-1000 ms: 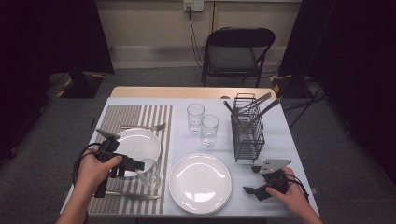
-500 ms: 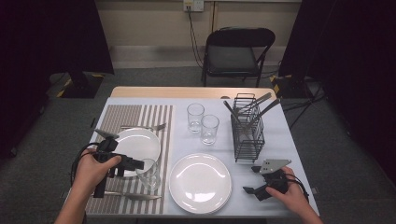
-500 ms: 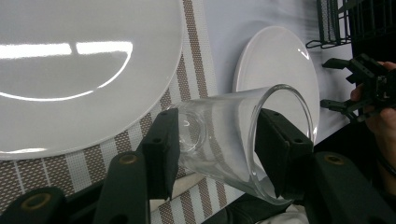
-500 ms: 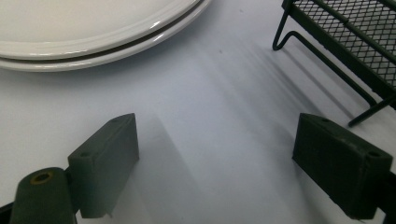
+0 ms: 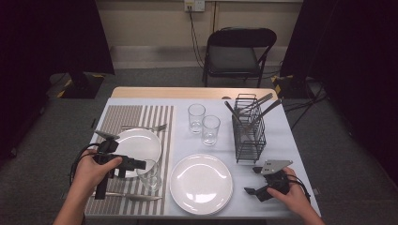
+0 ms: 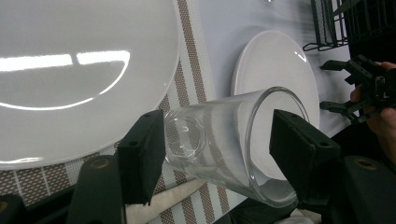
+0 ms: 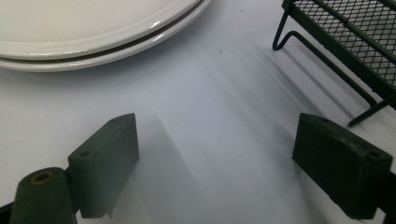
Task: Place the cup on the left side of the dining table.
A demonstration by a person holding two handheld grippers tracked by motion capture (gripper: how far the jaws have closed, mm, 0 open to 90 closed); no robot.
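**Two grippers at the table, a glass between the left one's jaws**

Two hands are in from the bottom edge in the high view. The left gripper (image 5: 141,165) lies level over the striped placemat (image 5: 141,115), its tip at the drinking glass (image 5: 150,174), which stands on the mat just beside a white plate (image 5: 141,143). A second, larger plate (image 5: 201,183) sits on the bare table (image 5: 281,126), with two more glasses (image 5: 203,123) and a wire rack (image 5: 249,136) beyond it. The right gripper (image 5: 251,180) rests low by the rack's near corner, jaws spread.

Over to the left gripper view: the glass (image 6: 229,140) sits between the two black jaws, and those jaws have just been opening. A gap shows beside the rim on one side; the other jaw stands right at the glass base, contact hard to judge. The right gripper (image 6: 338,86) shows farther off.

Now the right gripper view: jaws wide apart over bare white tabletop (image 7: 210,116), nothing between them, stacked plate rims (image 7: 102,42) ahead, rack foot (image 7: 327,46) close by.
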